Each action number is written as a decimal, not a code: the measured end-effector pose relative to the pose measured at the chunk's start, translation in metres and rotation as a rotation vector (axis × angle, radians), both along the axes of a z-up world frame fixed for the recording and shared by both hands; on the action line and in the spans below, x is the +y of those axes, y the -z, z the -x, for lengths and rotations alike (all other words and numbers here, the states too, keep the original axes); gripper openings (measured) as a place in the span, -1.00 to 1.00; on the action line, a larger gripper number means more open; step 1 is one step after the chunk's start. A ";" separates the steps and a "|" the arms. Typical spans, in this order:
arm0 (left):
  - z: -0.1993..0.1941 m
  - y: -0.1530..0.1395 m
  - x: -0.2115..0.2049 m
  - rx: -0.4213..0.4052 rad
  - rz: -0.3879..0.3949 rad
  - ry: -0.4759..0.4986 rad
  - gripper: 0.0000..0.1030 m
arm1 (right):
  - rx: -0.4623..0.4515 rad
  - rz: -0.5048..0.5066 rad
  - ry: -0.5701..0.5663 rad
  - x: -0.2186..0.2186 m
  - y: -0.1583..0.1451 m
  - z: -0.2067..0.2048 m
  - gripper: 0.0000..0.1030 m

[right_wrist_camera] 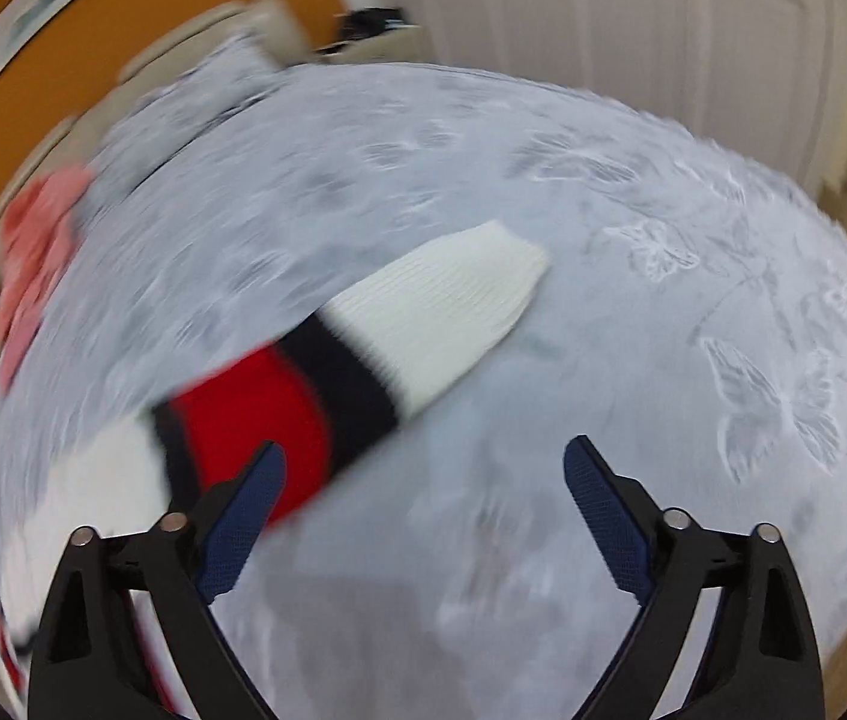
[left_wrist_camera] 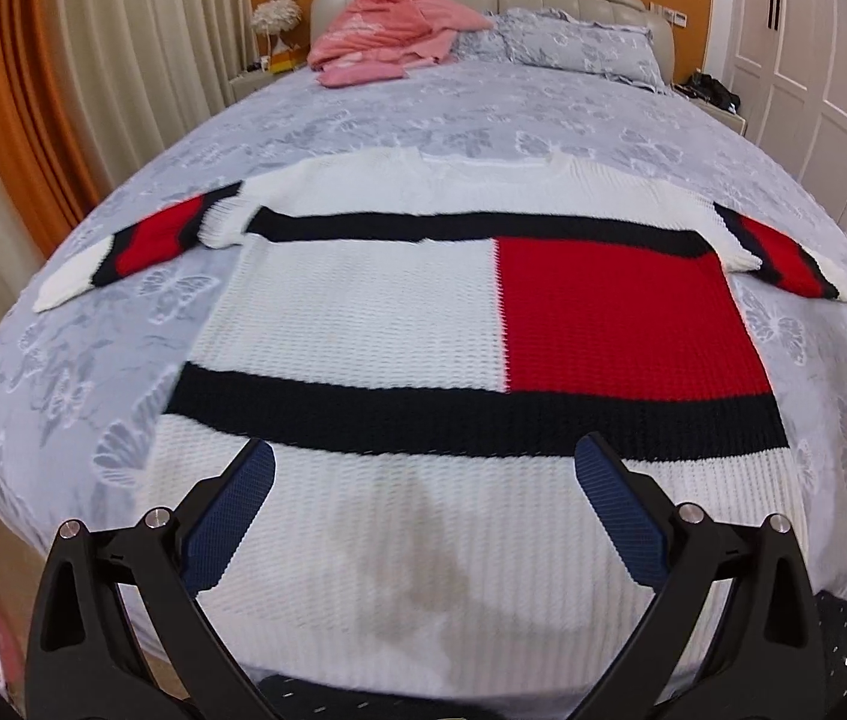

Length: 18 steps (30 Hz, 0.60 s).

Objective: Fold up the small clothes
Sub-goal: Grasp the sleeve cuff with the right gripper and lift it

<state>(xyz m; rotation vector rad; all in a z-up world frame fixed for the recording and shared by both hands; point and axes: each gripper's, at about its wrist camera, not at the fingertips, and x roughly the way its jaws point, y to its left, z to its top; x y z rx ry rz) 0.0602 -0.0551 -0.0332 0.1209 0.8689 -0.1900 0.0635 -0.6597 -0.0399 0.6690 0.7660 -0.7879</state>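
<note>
The left claw point(left_wrist_camera: 423, 480) is held spread wide, with nothing between its blue pads point(left_wrist_camera: 225, 522); it hangs over the white lower band of the sweater point(left_wrist_camera: 423, 312), near the hem, and whether the pads touch the knit cannot be told. The right claw point(right_wrist_camera: 423, 480) is likewise spread and empty. It is seen over the bedspread point(right_wrist_camera: 633, 228), with the right sleeve point(right_wrist_camera: 363, 354) lying just ahead of it and to its left; that view is blurred, so finer detail is lost.

From the left wrist view, the sweater is laid flat on the bed point(left_wrist_camera: 123, 360), collar away from the camera and hem nearest it. The body is spread smooth, and both sleeves, the left sleeve point(left_wrist_camera: 129, 246) included, are stretched outward to either side. No part is seen folded over another.

It is judged, therefore, that only the laying-out has been done. All the folding is left: each sleeve has yet to be brought across the body, and the body has yet to be doubled. As the right claw is nearest the right sleeve, that sleeve is probably the first part to be taken.

A pink garment point(left_wrist_camera: 387, 30) is heaped by the pillows point(left_wrist_camera: 573, 42), well apart from the sweater; it appears unfolded, and may also remain to be done.
</note>
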 end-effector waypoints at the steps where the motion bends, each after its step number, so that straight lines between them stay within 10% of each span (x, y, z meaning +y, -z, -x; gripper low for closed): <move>1: -0.003 0.002 -0.005 0.002 0.001 0.005 0.91 | 0.010 -0.018 0.031 -0.018 0.009 -0.008 0.75; 6: -0.010 0.008 -0.035 -0.033 -0.074 0.066 0.91 | 0.029 -0.086 0.112 -0.070 0.047 -0.029 0.68; 9: -0.012 0.012 -0.049 -0.037 -0.099 0.099 0.91 | 0.021 -0.090 0.102 -0.082 0.060 -0.038 0.28; 10: -0.013 0.014 -0.052 -0.029 -0.098 0.103 0.91 | 0.010 -0.057 0.079 -0.082 0.059 -0.042 0.11; 11: -0.014 0.016 -0.054 -0.023 -0.098 0.105 0.91 | -0.008 -0.068 0.058 -0.085 0.059 -0.043 -0.83; 18: -0.013 0.021 -0.058 -0.010 -0.106 0.110 0.91 | -0.144 -0.030 0.106 -0.123 0.006 -0.008 -0.91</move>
